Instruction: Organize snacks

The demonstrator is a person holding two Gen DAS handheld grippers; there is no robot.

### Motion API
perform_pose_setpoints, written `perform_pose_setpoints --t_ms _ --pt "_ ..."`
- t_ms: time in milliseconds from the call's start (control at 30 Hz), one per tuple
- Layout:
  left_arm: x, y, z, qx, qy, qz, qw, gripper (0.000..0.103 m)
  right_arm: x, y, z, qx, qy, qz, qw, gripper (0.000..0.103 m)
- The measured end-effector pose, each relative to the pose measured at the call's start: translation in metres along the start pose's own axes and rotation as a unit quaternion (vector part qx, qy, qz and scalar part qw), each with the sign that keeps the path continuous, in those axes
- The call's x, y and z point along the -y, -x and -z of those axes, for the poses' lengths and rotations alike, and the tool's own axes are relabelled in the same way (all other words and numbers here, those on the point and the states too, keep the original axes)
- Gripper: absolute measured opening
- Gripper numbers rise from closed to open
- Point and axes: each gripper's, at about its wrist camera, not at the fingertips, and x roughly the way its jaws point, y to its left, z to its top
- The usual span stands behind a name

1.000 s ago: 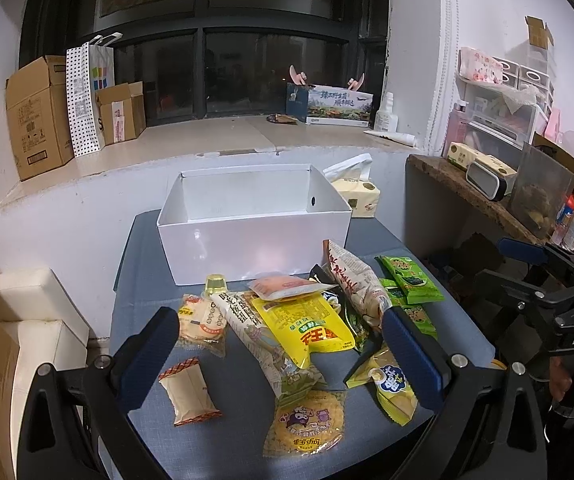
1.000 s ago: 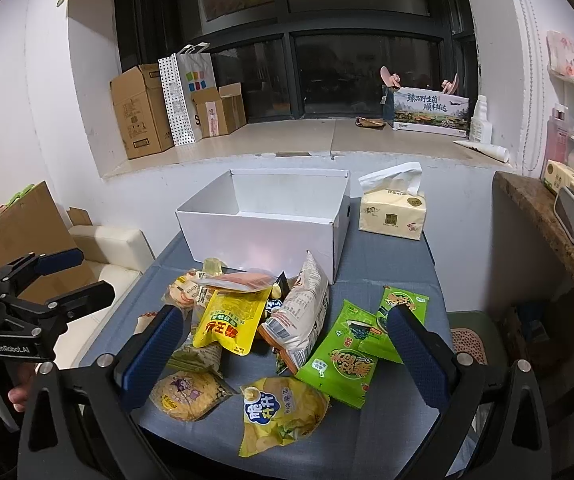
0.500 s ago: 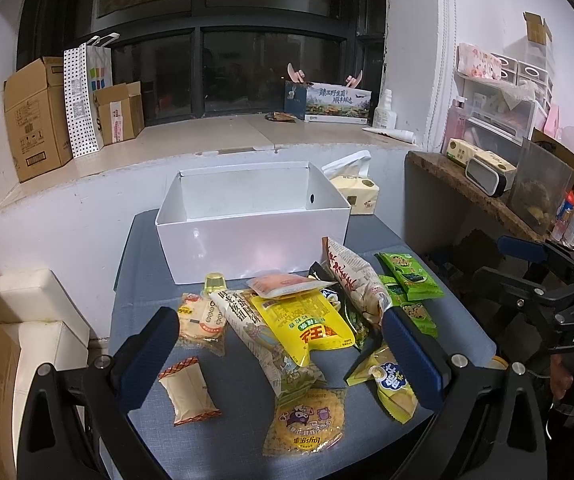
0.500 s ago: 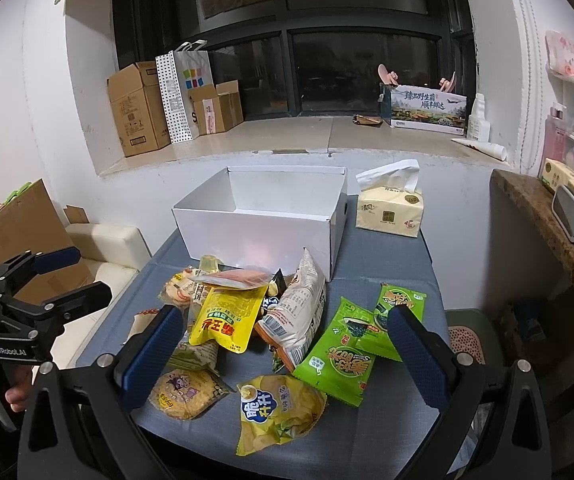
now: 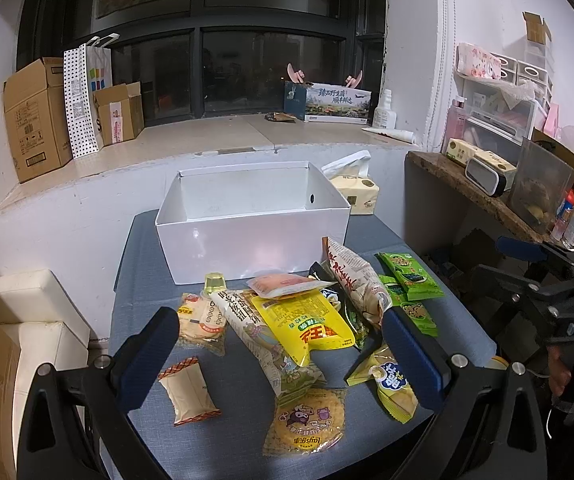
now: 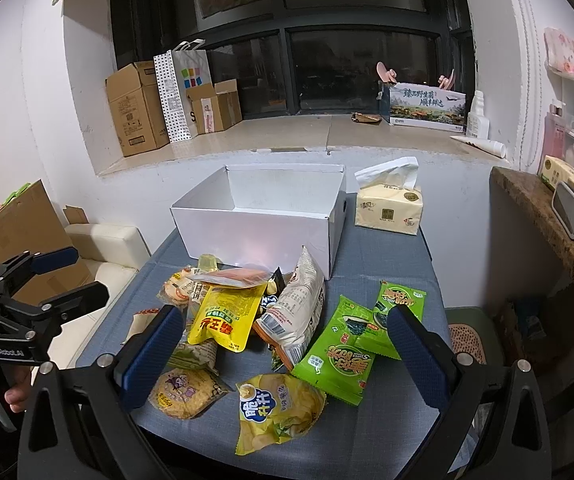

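- White cardboard box (image 5: 251, 236) stands open and empty at the far side of the blue-grey cloth desk (image 5: 143, 280); all snacks lie loose in front of the box, none inside it.
- Left tongs (image 5: 279, 360): spread wide, holding nothing, poised above the near side of the pile. Right tongs (image 6: 287, 354): likewise wide apart and empty.
- Snack pile, taken from the box: a clear jelly cup (image 5: 215, 282) just in front of its wall; a yellow pouch (image 5: 307, 326) overlapping a long printed bag (image 5: 263, 340); a puffy paper-look bag (image 6: 299, 304) leaning upright on its neighbours; two green flat packets (image 6: 335, 354) to the right of the box's front corner; a yellow crisp bag (image 6: 275, 408) and a round cracker pack (image 5: 307, 420) farthest from the box, at the near desk edge; a small sealed wafer pack (image 5: 189, 390) apart on the left.
- Materials: glossy film throughout, crinkled, air-filled, slippery; sealed fin ends are the firmest parts.
- Risks, as judged: overlapping packs may drag along if one is lifted from beneath; a pinch on an inflated bag could slip or crush its contents; the near-edge packs could be nudged off the desk; the leaning bag may topple once its support goes.
- Tissue pack (image 6: 389, 210), beside the box, is not a snack.
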Motion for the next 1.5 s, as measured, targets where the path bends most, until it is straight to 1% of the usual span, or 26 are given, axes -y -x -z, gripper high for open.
perform_pose_setpoints --t_ms 100,233,367,400,533,667,700,733,767,800,867,1000,1067,1167,1233,1300,1333,1400,1467,1500 --pt "0.0 -0.001 0.0 -0.001 0.001 -0.001 1.0 0.103 0.018 -0.013 -0.003 -0.022 -0.029 0.003 0.999 0.103" --pt "-0.003 -0.002 0.002 -0.002 0.004 0.001 1.0 0.103 0.062 -0.049 -0.009 -0.072 -0.095 0.045 0.992 0.103" --pt "-0.005 -0.004 0.004 -0.004 0.005 0.0 1.0 0.103 0.108 -0.099 -0.012 -0.131 -0.162 0.062 0.976 0.103" --pt "-0.005 -0.004 0.004 -0.004 0.004 -0.001 1.0 0.103 0.118 -0.114 -0.012 -0.152 -0.171 0.077 0.97 0.103" --pt "-0.007 -0.007 0.006 -0.007 0.007 -0.003 0.9999 0.103 0.138 -0.16 -0.008 -0.185 -0.179 0.095 0.962 0.103" --pt "-0.007 -0.01 0.008 -0.011 0.006 -0.003 0.9999 0.103 0.141 -0.196 0.003 -0.224 -0.177 0.118 0.951 0.103" --pt "-0.007 -0.01 0.008 -0.012 0.005 -0.002 0.9999 0.103 0.141 -0.204 0.008 -0.236 -0.176 0.124 0.948 0.102" --pt "-0.007 -0.012 0.009 -0.014 0.004 -0.001 0.9999 0.103 0.141 -0.209 0.012 -0.245 -0.176 0.122 0.946 0.089" --pt "-0.006 -0.014 0.009 -0.016 0.004 -0.001 0.9999 0.103 0.14 -0.212 0.015 -0.251 -0.176 0.115 0.945 0.073" --pt "-0.006 -0.016 0.01 -0.018 0.004 0.0 0.9998 0.103 0.14 -0.213 0.016 -0.247 -0.179 0.103 0.947 0.073" --pt "-0.004 -0.021 0.01 -0.023 0.004 0.004 0.9997 0.103 0.139 -0.209 0.014 -0.24 -0.176 0.099 0.95 0.07" --pt "0.007 -0.034 0.006 -0.03 0.002 0.024 0.9993 0.103 0.144 -0.18 0.01 -0.201 -0.188 0.074 0.958 0.07" --pt "0.019 -0.043 -0.001 -0.033 -0.002 0.046 0.9984 0.103 0.149 -0.158 0.009 -0.17 -0.198 0.06 0.963 0.07" --pt "0.045 -0.062 -0.016 -0.042 -0.015 0.075 0.9962 0.103 0.152 -0.131 0.005 -0.138 -0.209 0.038 0.967 0.07" --pt "0.063 -0.08 -0.024 -0.058 -0.02 0.088 0.9942 0.103 0.153 -0.109 0.006 -0.116 -0.215 0.026 0.969 0.07" --pt "0.081 -0.109 -0.03 -0.093 -0.012 0.098 0.9908 0.103 0.155 -0.091 0.007 -0.097 -0.222 0.025 0.97 0.07" --pt "0.087 -0.121 -0.03 -0.108 -0.009 0.094 0.9896 0.103 0.157 -0.083 0.009 -0.088 -0.225 0.025 0.97 0.07" --pt "0.099 -0.149 -0.03 -0.138 -0.003 0.07 0.988 0.103 0.15 -0.066 0.008 -0.076 -0.226 0.024 0.971 0.07" --pt "0.102 -0.169 -0.027 -0.156 0.003 0.049 0.9865 0.103 0.149 -0.052 0.01 -0.067 -0.226 0.025 0.971 0.07" --pt "0.105 -0.178 -0.027 -0.162 0.007 0.045 0.9858 0.103 0.15 -0.046 0.013 -0.062 -0.229 0.023 0.971 0.07"
